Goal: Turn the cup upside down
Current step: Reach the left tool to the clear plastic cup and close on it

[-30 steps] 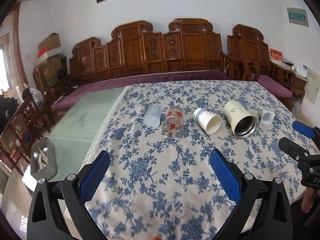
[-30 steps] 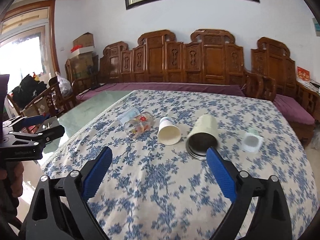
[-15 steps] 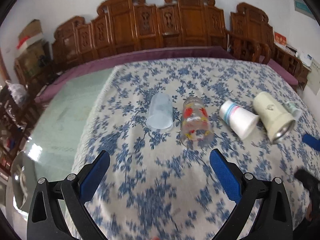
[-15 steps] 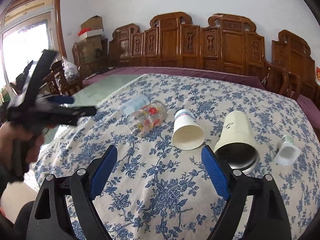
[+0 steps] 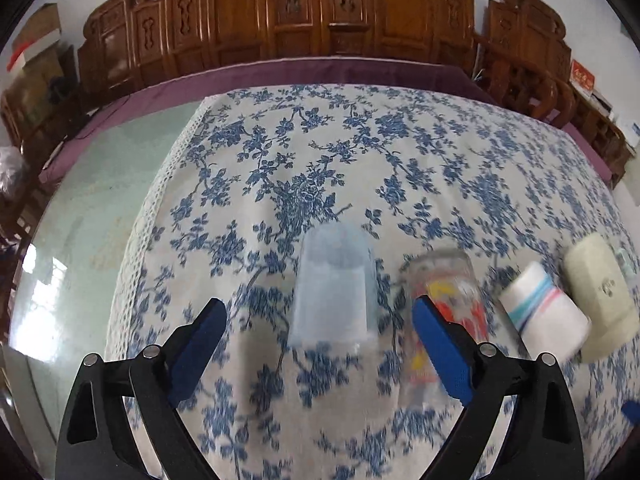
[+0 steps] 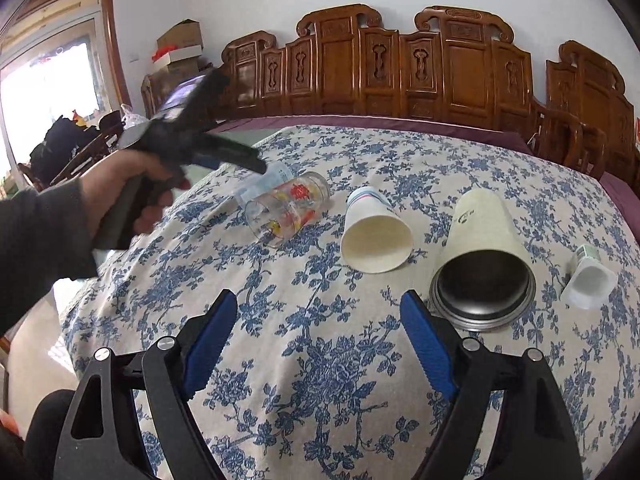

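- Over the left end of the row of cups, your left gripper (image 5: pixel 320 320) hangs low and angled down, its blue pads spread wide on either side of the frosted cup (image 5: pixel 334 292) without touching it; the right wrist view shows your left hand (image 6: pixel 120 196) wrapped round the grip.
- Your right gripper (image 6: pixel 316 320) sits back over the near part of the floral tablecloth (image 6: pixel 320 360), jaws released and holding nothing.
- Compared with half a second ago, your left gripper has dropped much closer: the frosted cup now fills the gap between the pads, where it lay well ahead before.
- The frosted cup is pale blue, translucent and tapered, lying on its side; its edges are motion-blurred, so which end is the mouth is probably the near one, not certain.
- Beside it lie a clear painted glass (image 6: pixel 286 210), a striped paper cup (image 6: pixel 376 236), a cream tumbler (image 6: pixel 482 264) with a dark metal interior, and a small white cup (image 6: pixel 588 278), all on their sides.
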The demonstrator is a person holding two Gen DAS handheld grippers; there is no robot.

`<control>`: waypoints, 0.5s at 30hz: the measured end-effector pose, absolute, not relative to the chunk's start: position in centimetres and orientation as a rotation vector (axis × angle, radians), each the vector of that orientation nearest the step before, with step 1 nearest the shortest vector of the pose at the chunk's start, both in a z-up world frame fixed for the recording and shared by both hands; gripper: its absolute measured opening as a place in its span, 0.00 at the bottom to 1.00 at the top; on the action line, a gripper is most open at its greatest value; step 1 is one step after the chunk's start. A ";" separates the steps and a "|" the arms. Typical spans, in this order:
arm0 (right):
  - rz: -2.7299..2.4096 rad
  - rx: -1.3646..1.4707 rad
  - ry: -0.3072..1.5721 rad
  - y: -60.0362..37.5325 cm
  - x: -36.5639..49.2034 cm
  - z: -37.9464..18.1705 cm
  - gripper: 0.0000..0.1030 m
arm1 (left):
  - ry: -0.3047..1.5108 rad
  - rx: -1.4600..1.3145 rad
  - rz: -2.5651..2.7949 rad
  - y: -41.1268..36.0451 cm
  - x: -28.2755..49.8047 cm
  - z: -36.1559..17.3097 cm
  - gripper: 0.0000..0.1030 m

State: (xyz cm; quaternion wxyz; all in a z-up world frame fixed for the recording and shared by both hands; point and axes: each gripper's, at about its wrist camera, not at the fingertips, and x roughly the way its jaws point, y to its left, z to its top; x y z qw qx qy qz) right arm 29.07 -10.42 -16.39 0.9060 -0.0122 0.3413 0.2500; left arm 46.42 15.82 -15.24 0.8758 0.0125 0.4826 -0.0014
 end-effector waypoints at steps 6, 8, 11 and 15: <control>0.525 -0.018 0.721 -10.7 28.6 -16.9 0.83 | 1.081 0.067 0.013 14.9 49.2 -16.9 0.80; 0.526 -0.018 0.725 -10.9 28.5 -17.1 0.83 | 1.113 0.081 0.016 14.6 49.7 -17.6 0.76; 0.525 -0.013 0.728 -11.2 28.4 -17.1 0.83 | 1.154 0.108 0.040 14.5 50.3 -18.7 0.73; 0.521 0.000 0.726 -11.7 28.1 -16.9 0.83 | 1.158 0.071 0.038 14.9 50.3 -18.9 0.51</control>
